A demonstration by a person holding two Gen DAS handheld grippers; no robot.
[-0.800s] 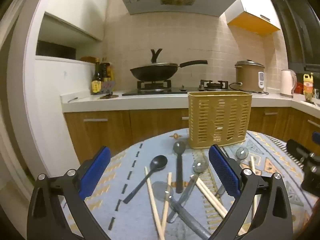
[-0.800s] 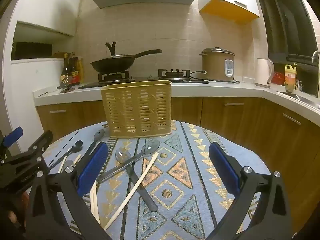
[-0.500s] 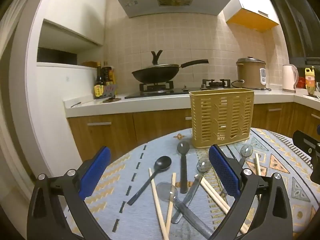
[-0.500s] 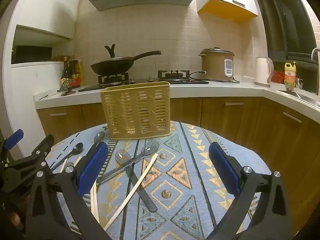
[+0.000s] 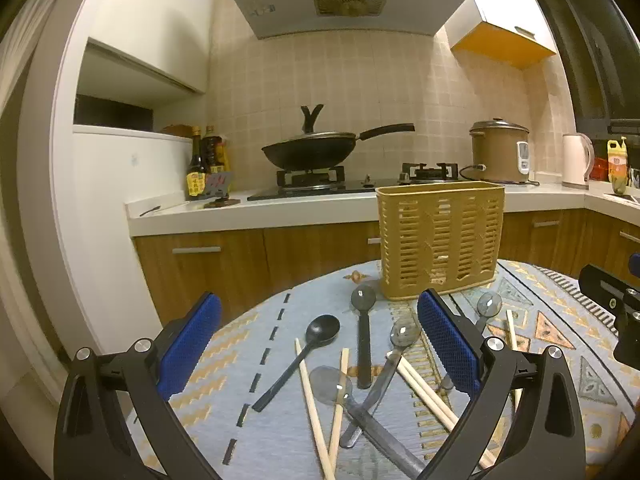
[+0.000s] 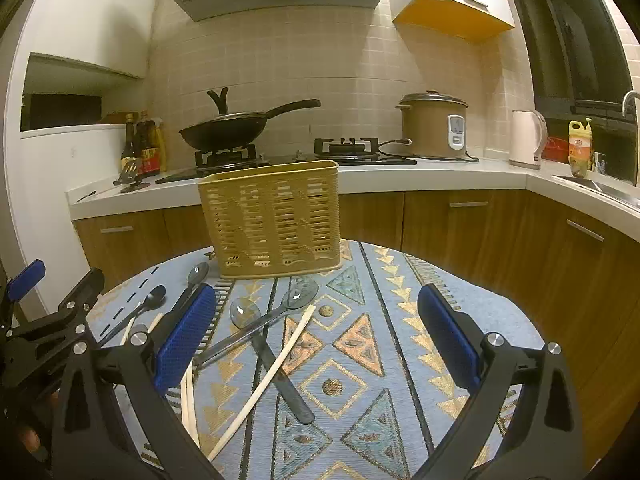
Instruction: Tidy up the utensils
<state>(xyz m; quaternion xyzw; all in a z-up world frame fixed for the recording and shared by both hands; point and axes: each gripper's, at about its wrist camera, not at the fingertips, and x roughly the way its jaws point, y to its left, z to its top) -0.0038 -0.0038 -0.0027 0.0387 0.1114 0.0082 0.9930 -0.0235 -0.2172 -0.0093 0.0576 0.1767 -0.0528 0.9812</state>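
A tan slotted utensil basket (image 5: 440, 242) (image 6: 272, 220) stands upright at the far side of a round table with a patterned cloth (image 6: 400, 320). In front of it lie several dark and clear spoons (image 5: 320, 334) (image 6: 248, 316) and wooden chopsticks (image 5: 316, 412) (image 6: 268, 380), some crossing each other. My left gripper (image 5: 320, 344) hovers open above the left pile with nothing between its blue pads. My right gripper (image 6: 320, 340) hangs open over the middle of the table, also holding nothing. The left gripper's black frame shows at the left edge of the right wrist view.
Behind the table runs a kitchen counter (image 6: 440, 176) with a wok (image 5: 312, 150) on a gas hob, a rice cooker (image 6: 434, 126), a kettle (image 6: 526, 138) and sauce bottles (image 5: 204, 164). Wooden cabinet doors stand below, a range hood above.
The left wrist view has tilted up a little, so the basket and utensils sit slightly lower and nearer. The right gripper has barely shifted. Both stay open.
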